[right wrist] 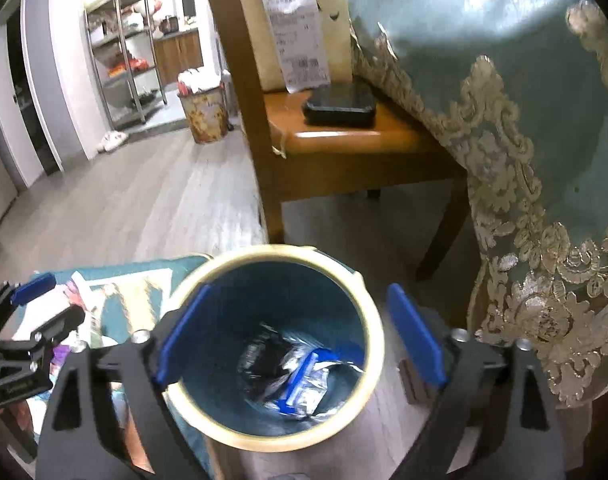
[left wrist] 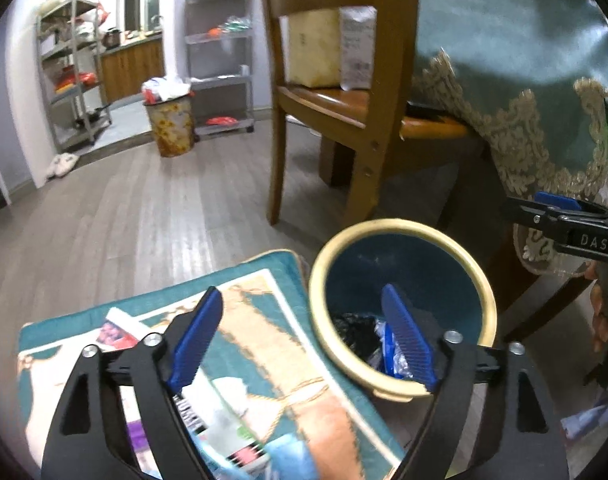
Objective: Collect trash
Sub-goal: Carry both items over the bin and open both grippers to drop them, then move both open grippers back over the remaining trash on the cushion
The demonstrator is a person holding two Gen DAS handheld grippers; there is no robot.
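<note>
A blue bin with a cream rim [left wrist: 400, 226] [right wrist: 239, 440] stands on the floor beside a patterned mat [left wrist: 255, 292]. Inside lie crumpled wrappers, black, silver and blue [right wrist: 299, 376] [left wrist: 364, 336]. Loose trash, paper and packets [left wrist: 223, 428], lies on the mat under my left gripper [left wrist: 304, 336], which is open and empty. My right gripper [right wrist: 299, 336] is open and empty, directly above the bin's mouth. It shows at the right edge of the left wrist view [left wrist: 560, 224]; the left gripper shows at the left edge of the right wrist view [right wrist: 31, 320].
A wooden chair [right wrist: 344, 140] stands just behind the bin, with a black case [right wrist: 340, 104] and a paper bag on its seat. A table draped in a teal lace-edged cloth [right wrist: 504, 120] is to the right. A full flowered bin [left wrist: 169, 124] and metal shelves stand far back.
</note>
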